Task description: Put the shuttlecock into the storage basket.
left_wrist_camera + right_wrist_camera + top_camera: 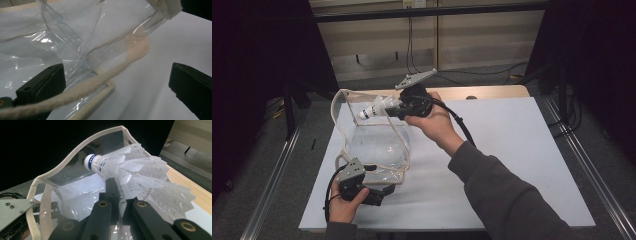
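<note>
Shuttlecock (130, 170), blue band lettering unreadable, pinched between right gripper (119, 195) jaws above clear bag (377, 145) mouth. Left gripper (117, 82) jaws spread; bag's cord handle (100, 80) crosses between them, over white table (512, 150).

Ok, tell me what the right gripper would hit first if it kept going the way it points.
Probably the far clear wall of the bag: the right gripper, shut on the shuttlecock, aims into its open mouth. Depth is hard to judge.

The clear bag (377, 145) stands open at the top; its cream rim (343, 120) and rope handle (105, 77) hem the mouth, table (522, 150) right of the bag bare.
</note>
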{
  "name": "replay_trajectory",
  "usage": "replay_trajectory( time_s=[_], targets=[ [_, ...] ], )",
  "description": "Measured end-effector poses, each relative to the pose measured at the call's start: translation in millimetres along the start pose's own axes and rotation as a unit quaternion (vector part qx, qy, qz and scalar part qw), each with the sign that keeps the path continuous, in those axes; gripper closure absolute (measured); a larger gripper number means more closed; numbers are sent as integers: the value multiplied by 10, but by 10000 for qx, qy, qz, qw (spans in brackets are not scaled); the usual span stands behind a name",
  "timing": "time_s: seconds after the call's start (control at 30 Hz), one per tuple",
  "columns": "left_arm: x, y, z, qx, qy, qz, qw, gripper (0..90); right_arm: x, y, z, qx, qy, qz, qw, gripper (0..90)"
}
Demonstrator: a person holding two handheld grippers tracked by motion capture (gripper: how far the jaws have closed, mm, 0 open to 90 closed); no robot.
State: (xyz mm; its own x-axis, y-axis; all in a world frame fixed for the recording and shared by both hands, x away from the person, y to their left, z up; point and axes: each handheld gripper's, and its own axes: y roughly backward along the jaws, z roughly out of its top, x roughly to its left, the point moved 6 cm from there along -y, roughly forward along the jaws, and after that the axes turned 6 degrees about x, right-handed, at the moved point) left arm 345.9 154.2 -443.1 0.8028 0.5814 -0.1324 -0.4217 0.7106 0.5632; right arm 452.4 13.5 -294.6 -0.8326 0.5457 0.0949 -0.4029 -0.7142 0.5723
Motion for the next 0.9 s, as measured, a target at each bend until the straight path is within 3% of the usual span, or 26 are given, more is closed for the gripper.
replay_trajectory(
  time_s=[0.9],
  targets=[
    [-4, 1, -2, 1, 13, -24, 10000, 9, 165, -333, 14, 151, 40, -7, 9999, 884]
  ],
)
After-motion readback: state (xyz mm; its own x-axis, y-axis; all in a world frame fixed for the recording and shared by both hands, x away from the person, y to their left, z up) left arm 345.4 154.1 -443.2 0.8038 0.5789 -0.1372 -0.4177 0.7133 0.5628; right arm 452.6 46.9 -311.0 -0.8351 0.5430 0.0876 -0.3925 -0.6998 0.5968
